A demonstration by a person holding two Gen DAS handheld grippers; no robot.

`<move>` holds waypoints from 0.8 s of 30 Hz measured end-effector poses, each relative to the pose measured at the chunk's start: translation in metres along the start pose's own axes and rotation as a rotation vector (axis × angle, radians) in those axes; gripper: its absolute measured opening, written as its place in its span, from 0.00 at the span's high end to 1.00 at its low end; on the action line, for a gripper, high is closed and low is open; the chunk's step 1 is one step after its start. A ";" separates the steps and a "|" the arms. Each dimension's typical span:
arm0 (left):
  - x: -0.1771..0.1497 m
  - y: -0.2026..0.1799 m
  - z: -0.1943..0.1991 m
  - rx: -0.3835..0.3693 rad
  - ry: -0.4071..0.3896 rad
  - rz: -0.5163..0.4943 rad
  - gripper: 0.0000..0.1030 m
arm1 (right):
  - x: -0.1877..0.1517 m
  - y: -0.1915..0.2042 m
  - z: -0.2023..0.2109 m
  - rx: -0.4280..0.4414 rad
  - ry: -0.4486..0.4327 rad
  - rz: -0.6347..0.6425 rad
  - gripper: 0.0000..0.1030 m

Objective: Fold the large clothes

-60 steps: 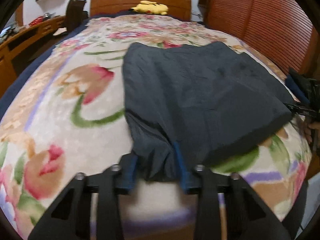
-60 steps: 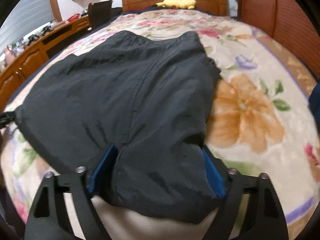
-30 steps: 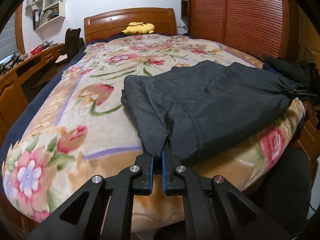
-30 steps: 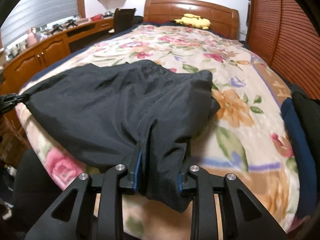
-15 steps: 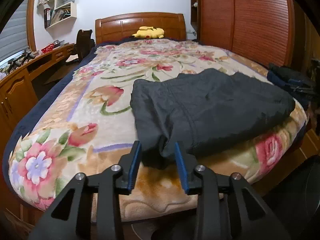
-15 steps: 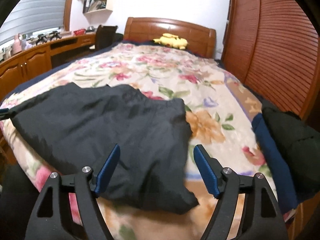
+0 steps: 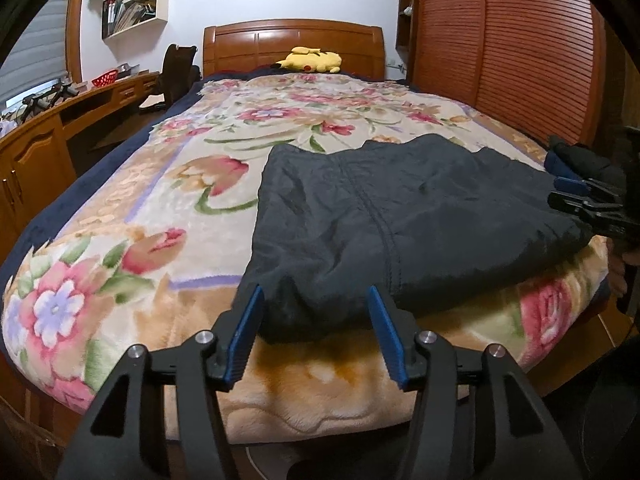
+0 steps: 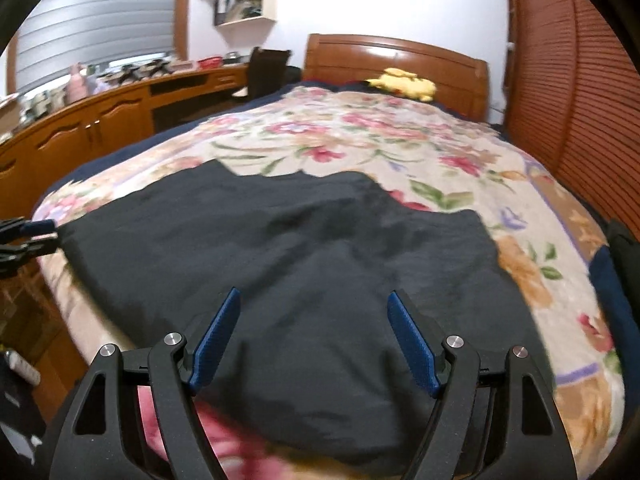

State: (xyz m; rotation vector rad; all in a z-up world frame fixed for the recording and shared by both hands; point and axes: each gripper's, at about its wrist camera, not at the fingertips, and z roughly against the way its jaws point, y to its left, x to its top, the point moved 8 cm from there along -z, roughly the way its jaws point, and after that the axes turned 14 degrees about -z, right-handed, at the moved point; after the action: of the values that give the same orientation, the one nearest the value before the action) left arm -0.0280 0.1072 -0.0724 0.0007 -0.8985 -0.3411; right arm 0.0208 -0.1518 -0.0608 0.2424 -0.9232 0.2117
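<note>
A dark grey folded garment (image 7: 392, 216) lies flat on the floral bedspread (image 7: 120, 240) near the foot edge of the bed; it also shows in the right wrist view (image 8: 304, 272). My left gripper (image 7: 316, 312) is open and empty, its blue pads just in front of the garment's near corner, which hangs over the bed edge. My right gripper (image 8: 314, 320) is open and empty, hovering over the garment's near edge. The right gripper also shows at the right edge of the left wrist view (image 7: 592, 204), the left gripper at the left edge of the right wrist view (image 8: 24, 236).
A yellow plush toy (image 7: 310, 60) lies by the wooden headboard (image 7: 292, 46). A wooden desk (image 8: 100, 116) and dark chair (image 8: 268, 68) stand along the left. Slatted wooden doors (image 7: 520, 40) line the right. Dark and blue clothes (image 8: 616, 272) are piled at the bed's right edge.
Both grippers let go of the garment and opened wide. The garment settled flat on the bed, and both grippers pulled back slightly.
</note>
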 end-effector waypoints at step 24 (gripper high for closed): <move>-0.030 0.014 -0.034 -0.002 0.037 0.100 0.23 | -0.040 0.030 -0.047 0.012 0.098 0.047 0.20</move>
State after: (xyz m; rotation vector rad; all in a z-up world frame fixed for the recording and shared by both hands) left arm -0.0147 0.1245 -0.1148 -0.0397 -0.8586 -0.2484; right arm 0.0241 -0.1122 -0.1170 0.2196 -0.8309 0.2705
